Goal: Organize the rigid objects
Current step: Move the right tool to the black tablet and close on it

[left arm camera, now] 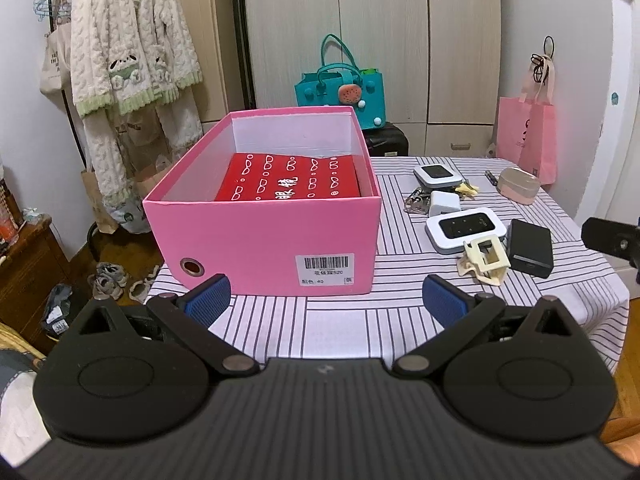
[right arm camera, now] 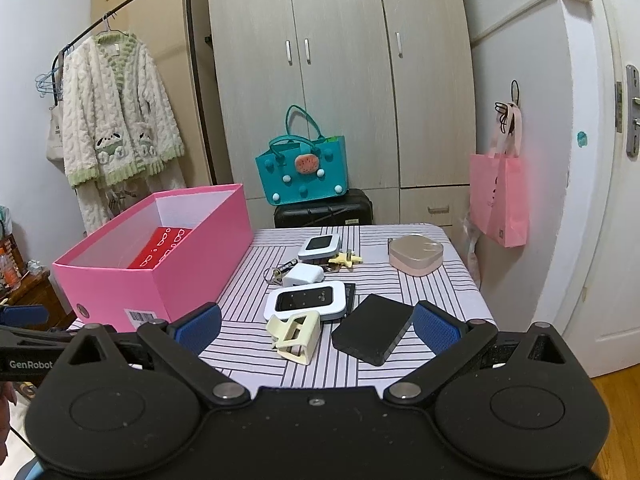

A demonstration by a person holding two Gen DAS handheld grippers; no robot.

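Across the middle of the left wrist view sat the pink box (left arm camera: 264, 240) on the striped table (left arm camera: 340, 320), lid off, with a red case (left arm camera: 288, 180) lying flat inside it. At the bottom of that frame the left gripper (left arm camera: 326, 300) hung short of the box's near wall, jaws wide apart and holding nothing.

Right of the box, the loose things lay in a cluster: a cream clip (left arm camera: 484, 260) touching a white router (left arm camera: 464, 230), a black block (left arm camera: 530, 246) just beside both, a white charger (left arm camera: 444, 204) with keys (left arm camera: 416, 202) behind them, a second router (left arm camera: 436, 176) farther back, and a pink case (left arm camera: 518, 184) at the frame's right (well apart from the rest).

From the right wrist view, the right gripper (right arm camera: 316, 326) hovered low before the clip (right arm camera: 296, 336) and block (right arm camera: 372, 328), jaws also spread, empty.
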